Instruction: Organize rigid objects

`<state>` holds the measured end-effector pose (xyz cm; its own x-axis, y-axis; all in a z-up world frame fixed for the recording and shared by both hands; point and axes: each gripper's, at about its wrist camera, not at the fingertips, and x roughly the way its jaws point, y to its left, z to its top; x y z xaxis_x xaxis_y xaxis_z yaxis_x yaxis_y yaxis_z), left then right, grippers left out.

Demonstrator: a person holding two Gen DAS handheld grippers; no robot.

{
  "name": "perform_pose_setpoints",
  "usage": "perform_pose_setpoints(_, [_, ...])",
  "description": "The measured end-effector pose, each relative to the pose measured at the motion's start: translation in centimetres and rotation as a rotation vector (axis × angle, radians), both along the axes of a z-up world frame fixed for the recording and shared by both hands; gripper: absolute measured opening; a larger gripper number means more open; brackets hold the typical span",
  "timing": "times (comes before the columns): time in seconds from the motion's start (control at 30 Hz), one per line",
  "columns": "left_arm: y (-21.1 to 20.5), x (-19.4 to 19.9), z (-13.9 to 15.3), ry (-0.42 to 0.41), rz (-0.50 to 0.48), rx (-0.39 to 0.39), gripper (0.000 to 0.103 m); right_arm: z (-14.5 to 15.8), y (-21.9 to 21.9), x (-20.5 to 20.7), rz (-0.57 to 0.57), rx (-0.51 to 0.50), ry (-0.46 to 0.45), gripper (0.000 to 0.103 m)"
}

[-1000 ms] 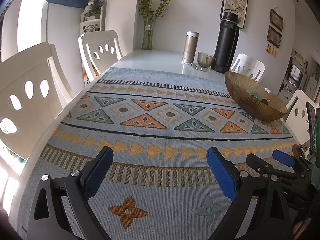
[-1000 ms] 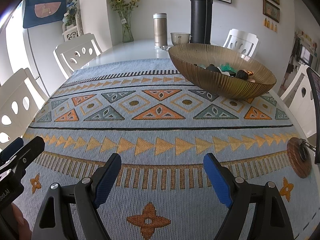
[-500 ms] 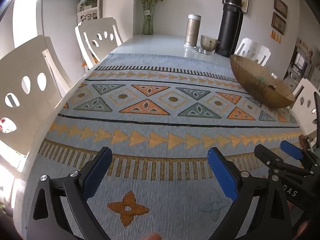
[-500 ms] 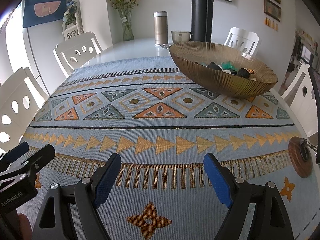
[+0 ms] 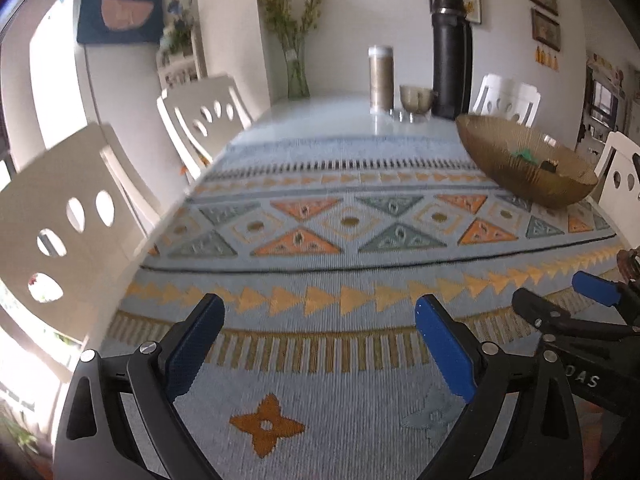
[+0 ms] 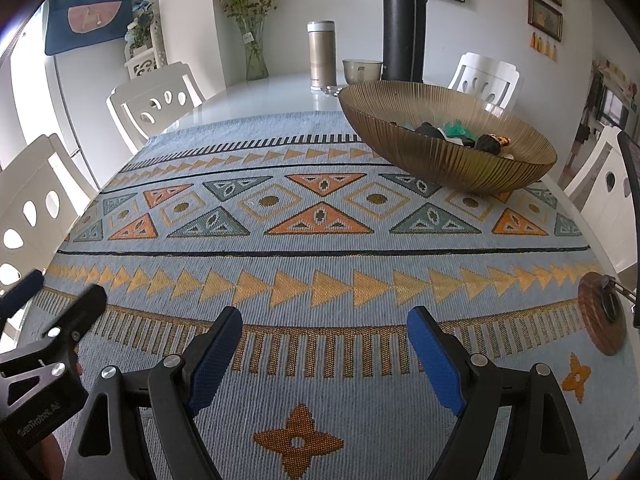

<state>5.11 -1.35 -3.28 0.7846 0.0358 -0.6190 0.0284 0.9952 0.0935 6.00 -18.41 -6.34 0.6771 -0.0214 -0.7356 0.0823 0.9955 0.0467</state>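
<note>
Both claws near my edge of the table: left gripper [image 5: 316, 320] jaws spread wide, nothing between them, just patterned cloth [image 5: 320, 380] underneath. Right gripper [image 6: 324, 332] same, wide apart and empty, sitting just beside the left one. Round brown disc [image 6: 602, 314] lies on the cloth at the right edge. Farther out on the right, amber ribbed bowl [image 6: 452, 160] on the cloth holds the small objects [image 6: 460, 134], dark and green bits. Behind it: black flask [image 6: 404, 24], steel tumbler [image 6: 321, 54], small cup [image 6: 361, 70], flower vase [image 6: 254, 50].
</note>
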Motion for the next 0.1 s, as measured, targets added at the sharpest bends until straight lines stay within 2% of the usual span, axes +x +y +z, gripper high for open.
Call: perform_pose_setpoints(0.1, [-0.72, -0.38, 0.20, -0.025, -0.009, 0.040, 0.096, 0.00, -0.11, 0.07, 0.000, 0.001, 0.001, 0.083])
